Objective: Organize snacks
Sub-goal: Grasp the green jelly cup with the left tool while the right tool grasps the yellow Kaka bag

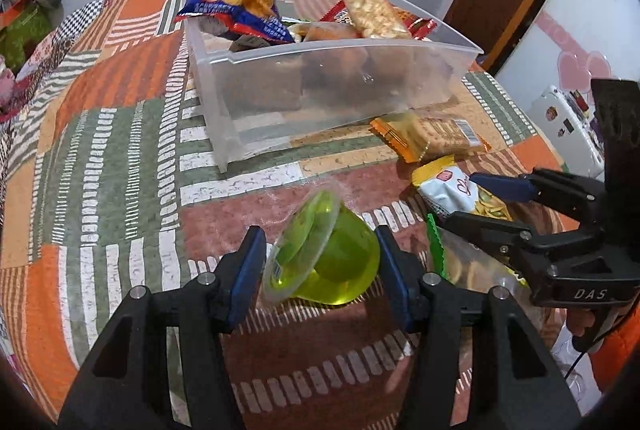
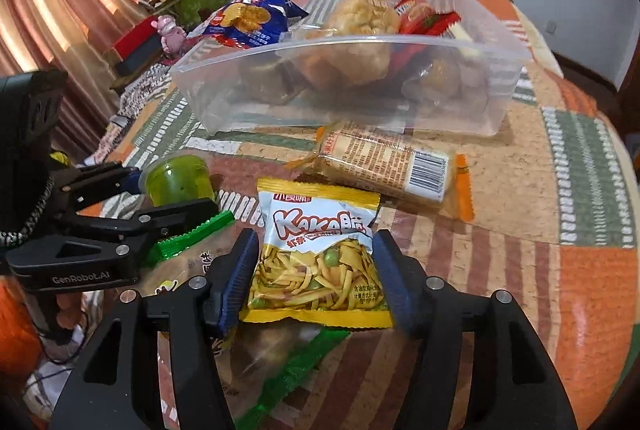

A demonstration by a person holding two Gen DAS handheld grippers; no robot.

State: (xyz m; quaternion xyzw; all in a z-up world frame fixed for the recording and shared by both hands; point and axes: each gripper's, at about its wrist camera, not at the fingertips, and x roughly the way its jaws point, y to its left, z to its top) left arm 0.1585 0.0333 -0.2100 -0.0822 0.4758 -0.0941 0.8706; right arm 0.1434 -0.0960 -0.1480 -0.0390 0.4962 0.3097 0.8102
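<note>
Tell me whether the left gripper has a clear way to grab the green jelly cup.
Probably yes. The green jelly cup lies on its side between the open fingers of the left gripper, with nothing over it. The right gripper is busy beside it over the yellow snack bag.

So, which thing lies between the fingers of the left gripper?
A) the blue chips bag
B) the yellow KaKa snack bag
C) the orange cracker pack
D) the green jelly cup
D: in the left wrist view the green jelly cup lies on its side between the blue pads of the left gripper, while the yellow snack bag sits between the fingers of the right gripper.
</note>
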